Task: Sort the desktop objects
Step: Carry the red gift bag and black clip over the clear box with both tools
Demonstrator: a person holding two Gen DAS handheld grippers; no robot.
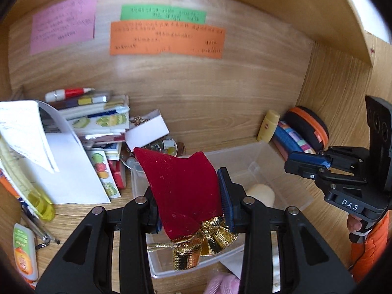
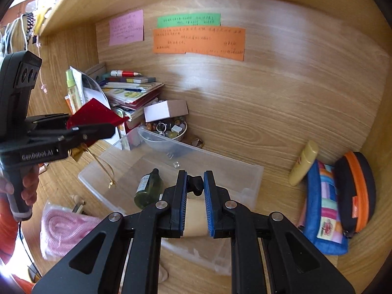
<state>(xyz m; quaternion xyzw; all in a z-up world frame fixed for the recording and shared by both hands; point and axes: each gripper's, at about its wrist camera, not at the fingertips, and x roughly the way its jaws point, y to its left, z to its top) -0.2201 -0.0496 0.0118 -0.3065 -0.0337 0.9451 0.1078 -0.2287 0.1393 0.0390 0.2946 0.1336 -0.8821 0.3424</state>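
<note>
My left gripper [image 1: 189, 201] is shut on a red velvet pouch [image 1: 182, 191] with a gold ribbon bow [image 1: 203, 247]. It holds the pouch above the clear plastic bin [image 1: 281, 171]. In the right wrist view the left gripper [image 2: 98, 128] holds the pouch [image 2: 94, 115] over the bin's left end [image 2: 93, 171], and the gold ribbon [image 2: 103, 165] dangles into it. My right gripper [image 2: 194, 193] hovers over the bin with its jaws narrowly apart around a cream bottle with a black cap [image 2: 194, 214]. A green glass bottle [image 2: 148, 191] lies in the bin.
A pile of books and papers [image 2: 129, 93], a white box [image 2: 165, 110] and a bowl of beads [image 2: 169, 129] stand at the back left. A yellow bottle [image 2: 302, 163], a blue patchwork pouch [image 2: 323, 208] and an orange-black case [image 2: 355, 191] are at the right. A pink bundle [image 2: 63, 230] lies front left.
</note>
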